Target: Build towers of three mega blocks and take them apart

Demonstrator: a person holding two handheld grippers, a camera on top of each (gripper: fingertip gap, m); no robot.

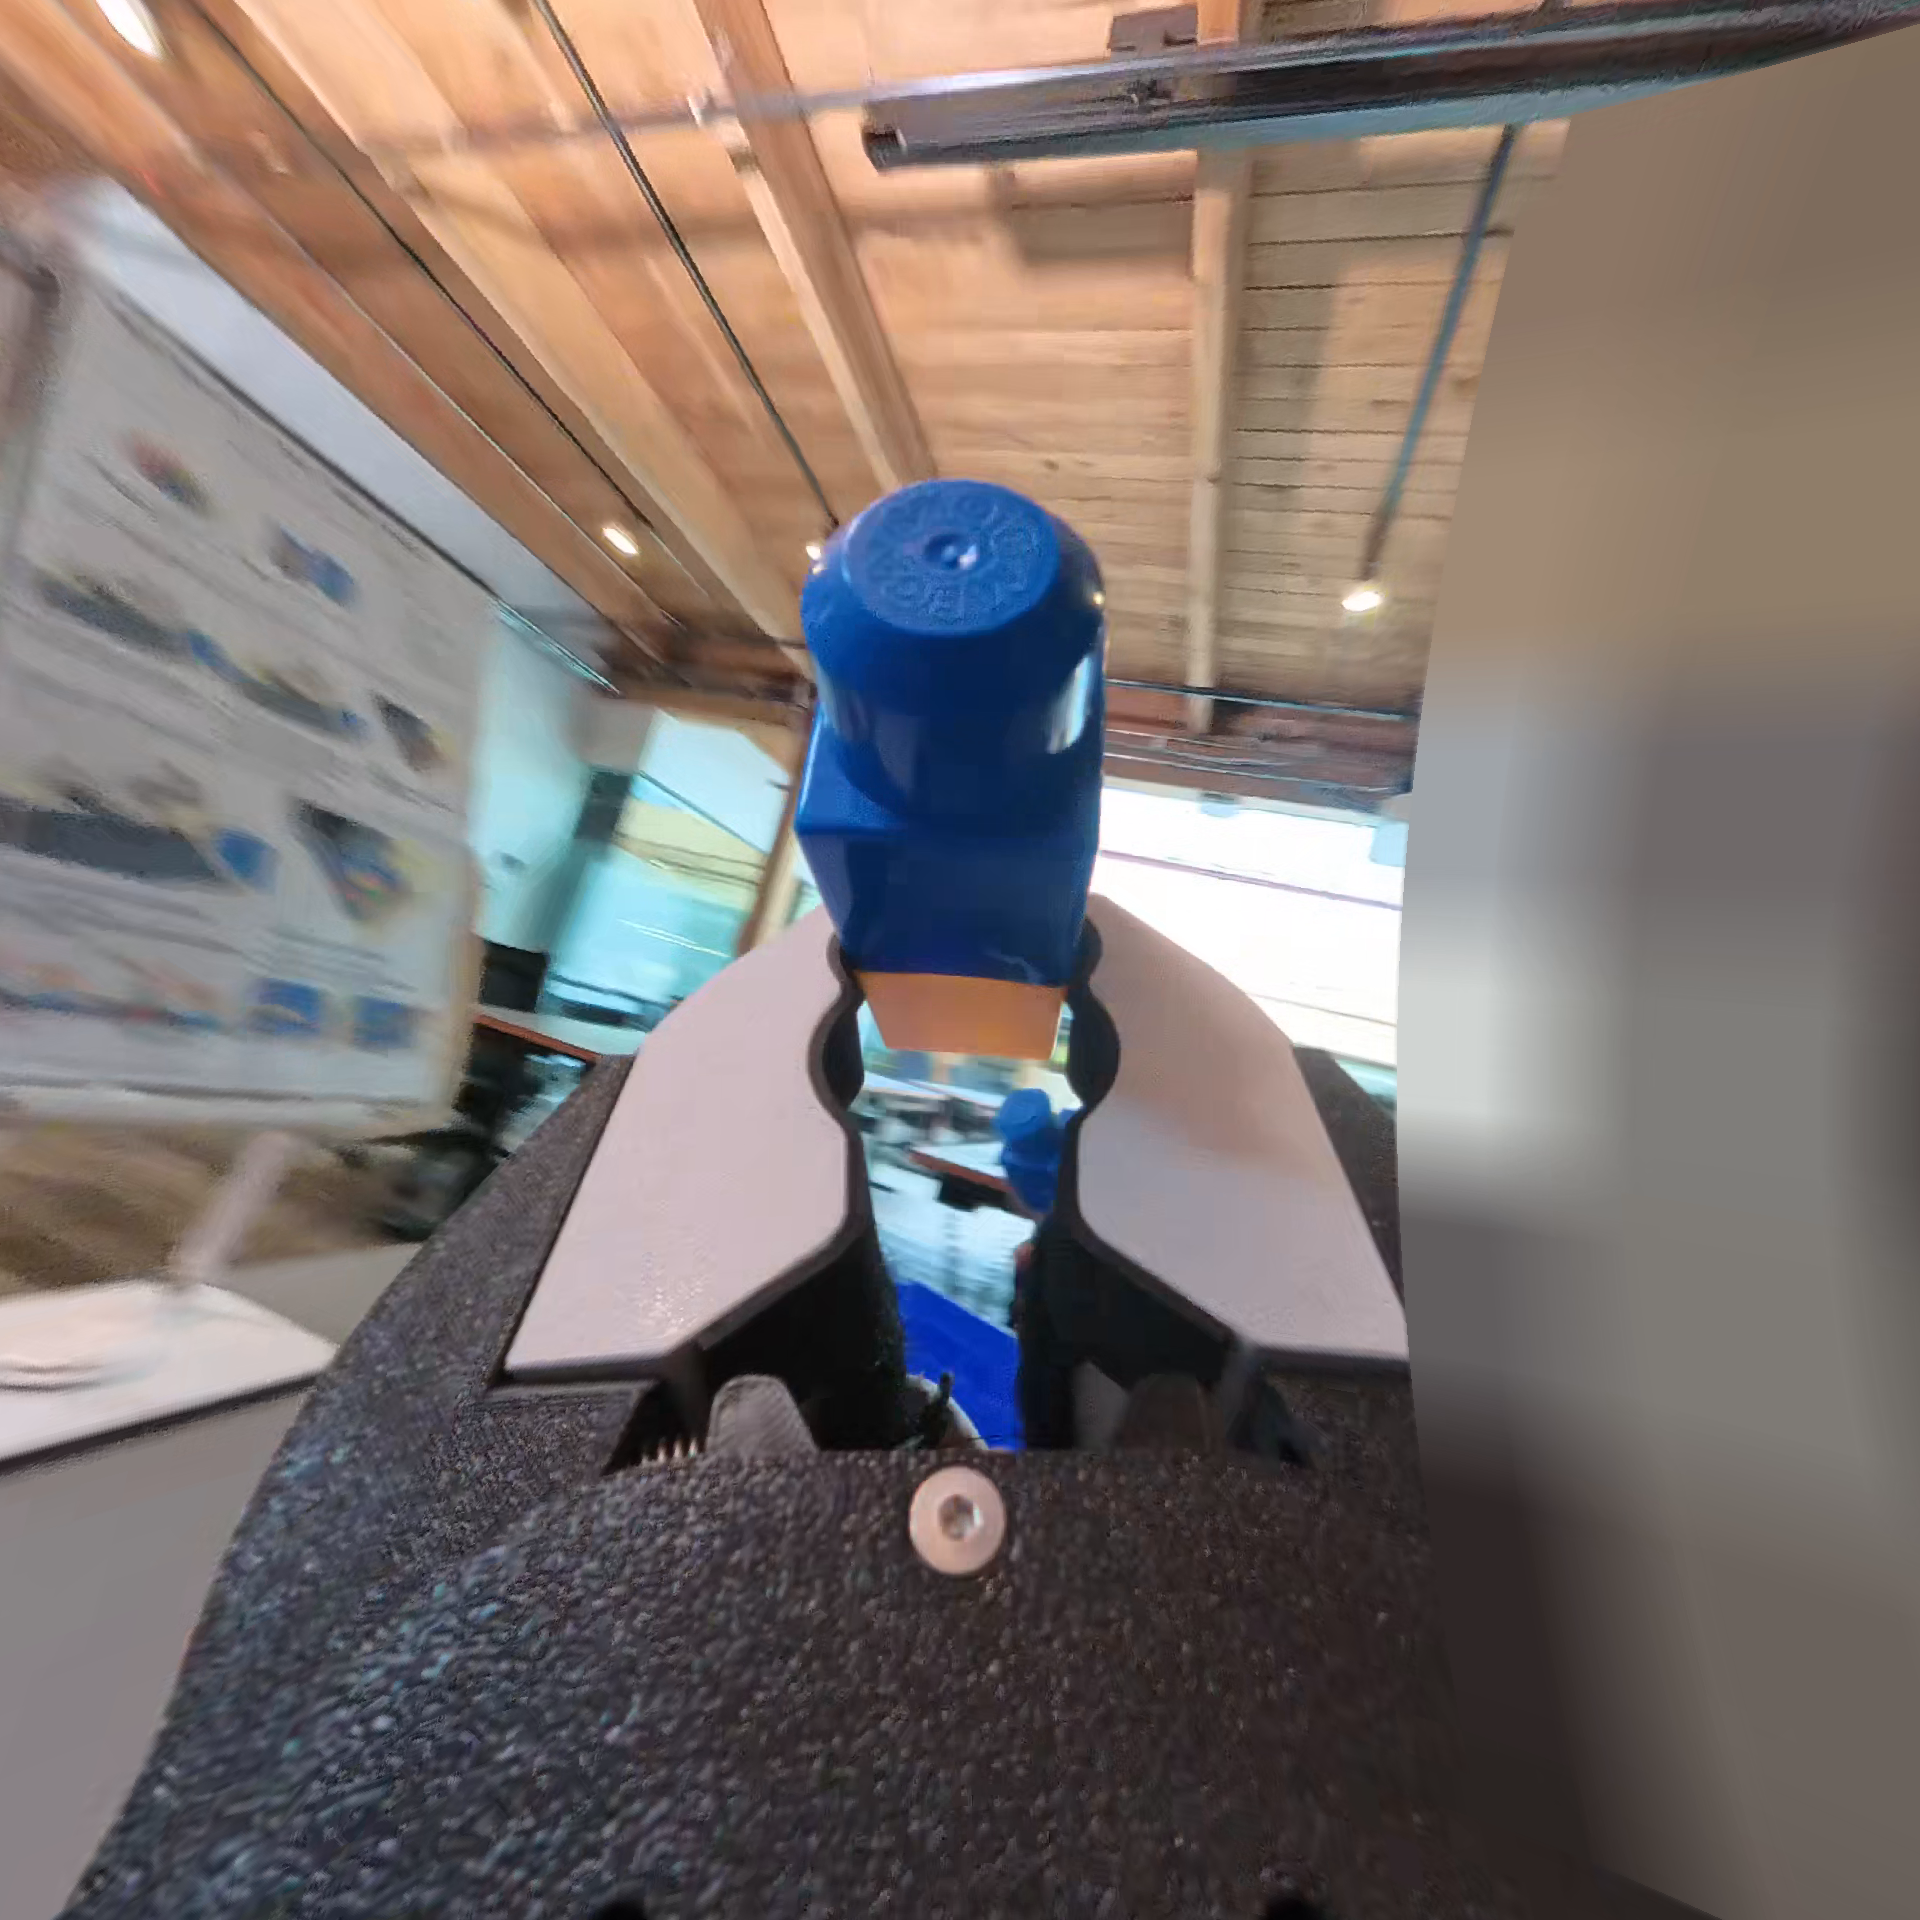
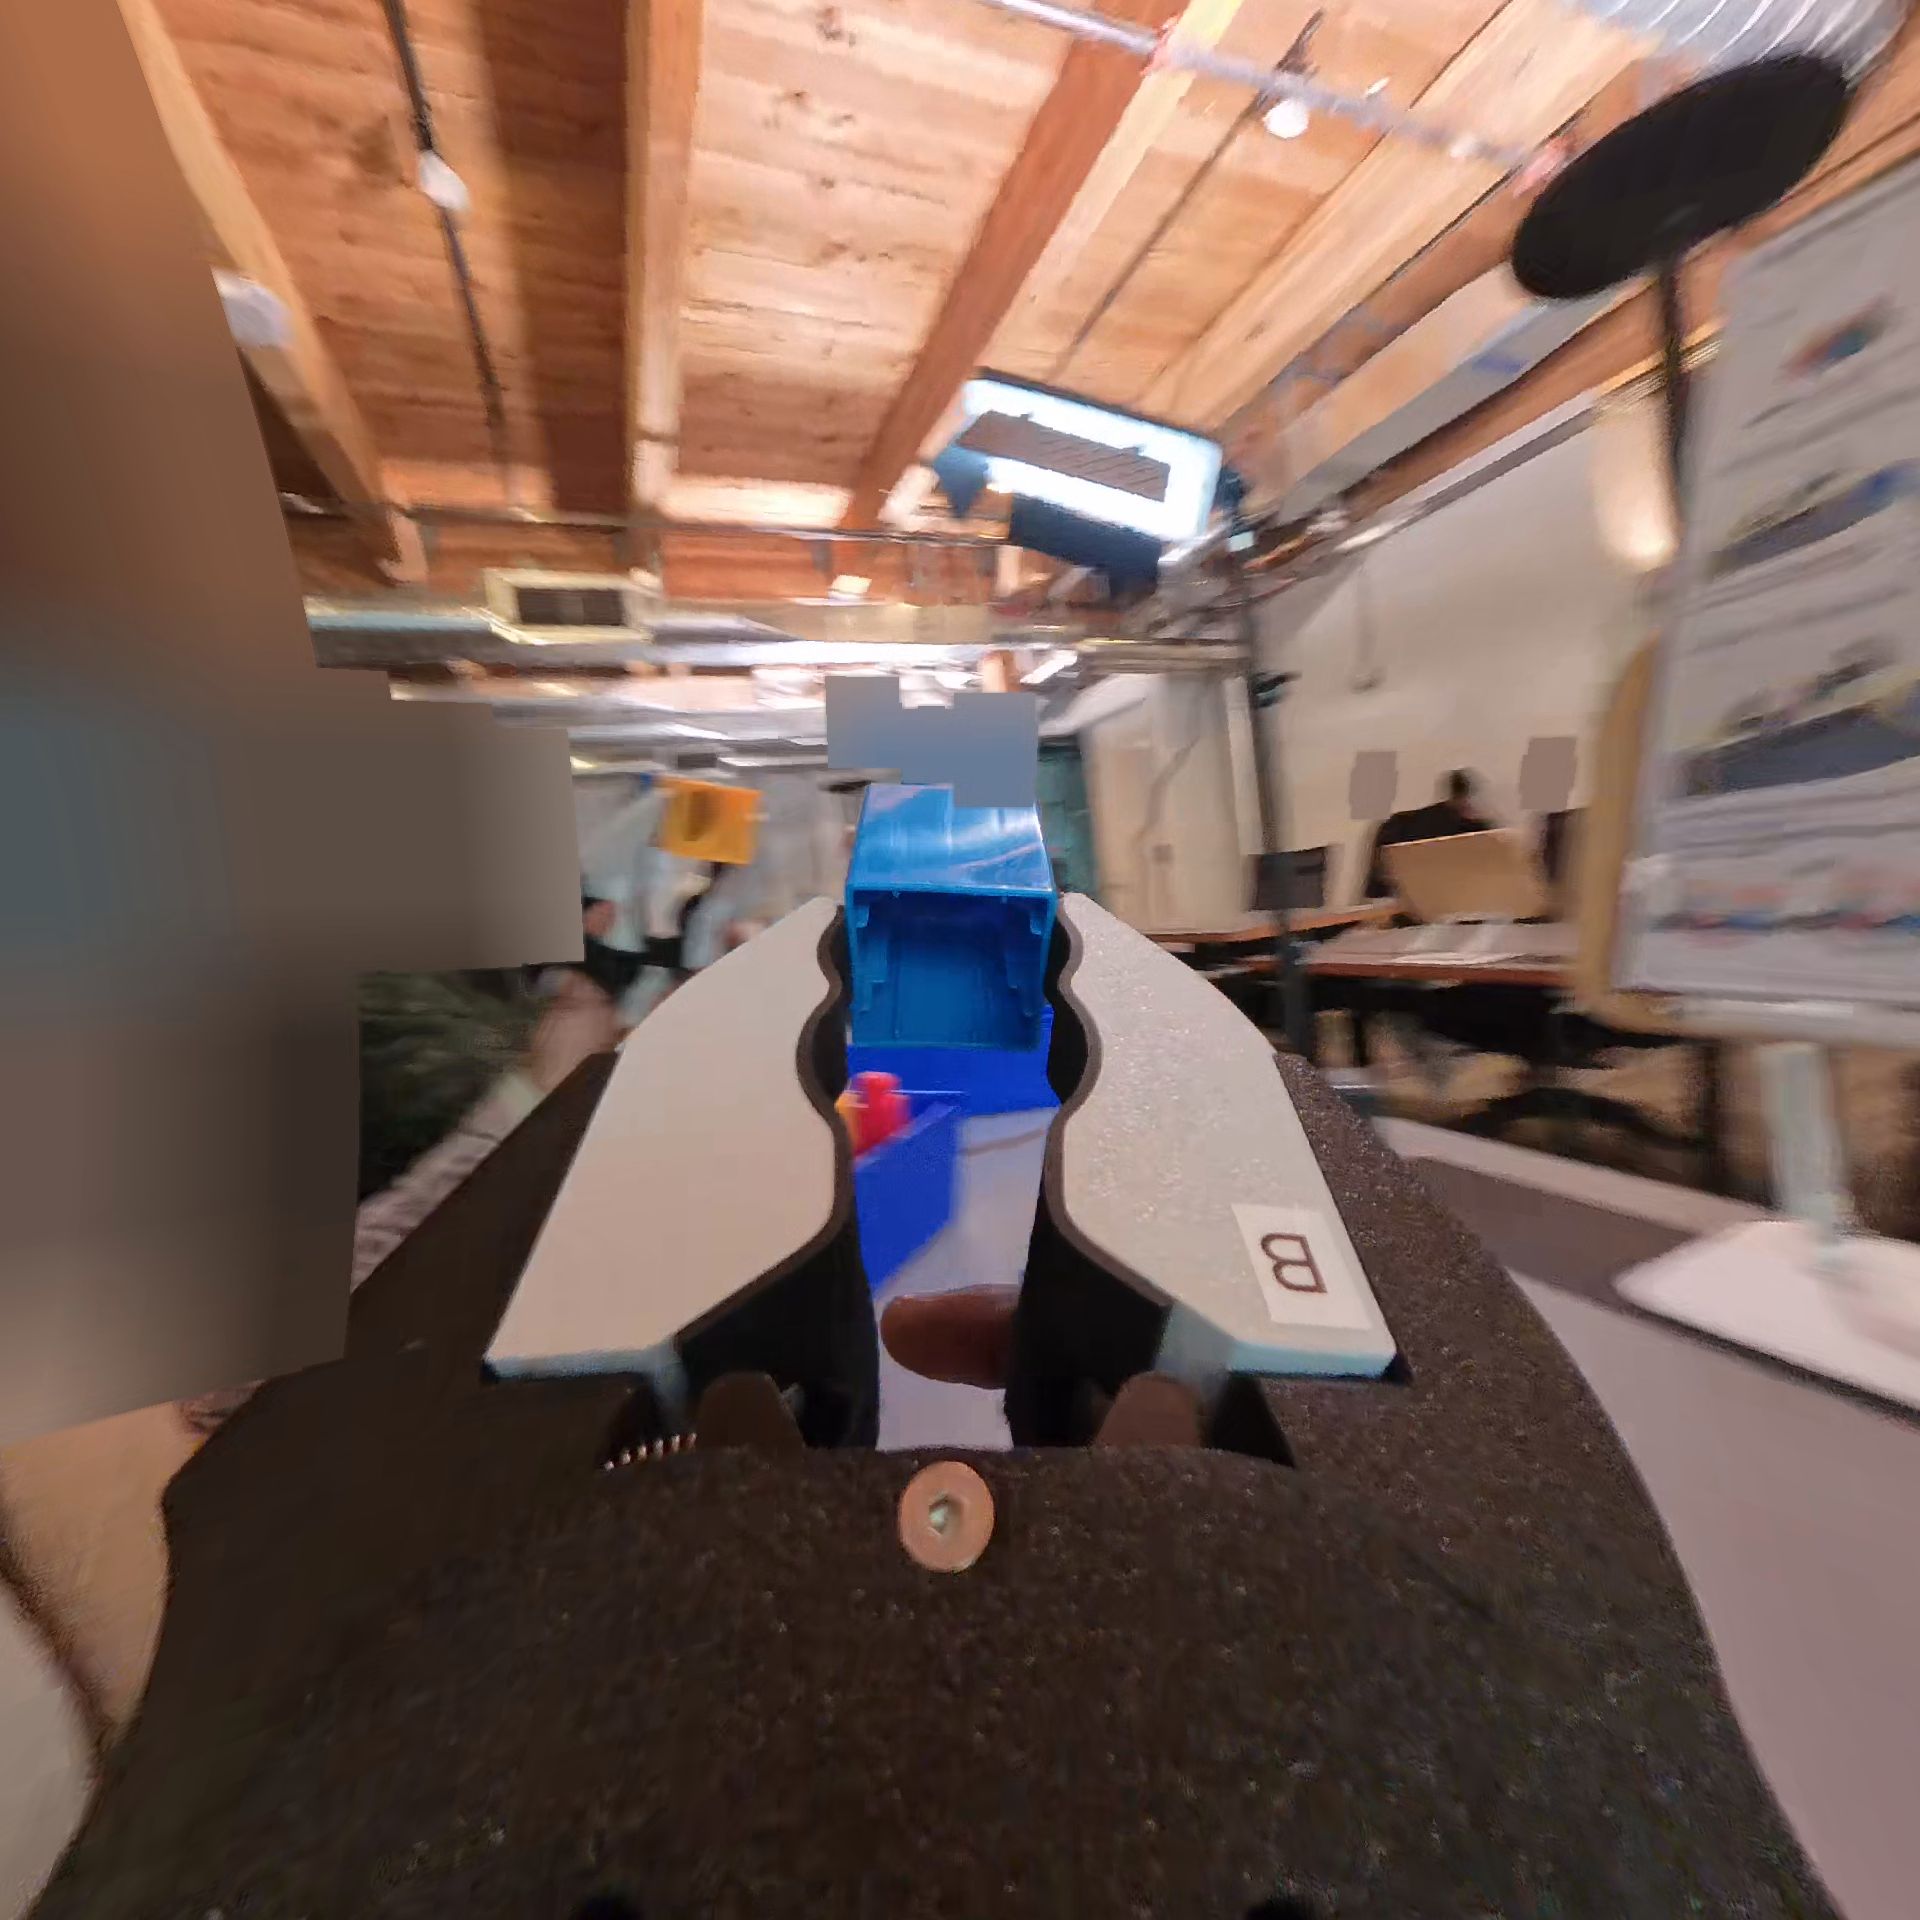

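A: Left wrist view. Dark blue mega block sits at the tips of the left gripper, stud end pointing away from the camera toward the ceiling. An orange block is joined to its near end, between the two fingers.

B: Grip state?

A: Clenched on the stack. Both fingers press against the sides where blue meets orange. Held up in the air, well above the tabletop.

B: Right side?

A: Right gripper grasps a lighter blue block, its hollow open underside facing the camera. Both pads bear on its side walls. Its far end is covered by a blurred patch, so I cannot tell what is there.

B: Other blocks?

A: Below, seen through the gap between the right fingers: a blue bin with red and orange blocks in it, blurred. A thumb tip shows nearer in that gap.

B: Surroundings?

A: Wooden beam ceiling fills the upper part of both views. Poster on a stand at far left in the left view, another poster at right in the right view. Background is motion-blurred.
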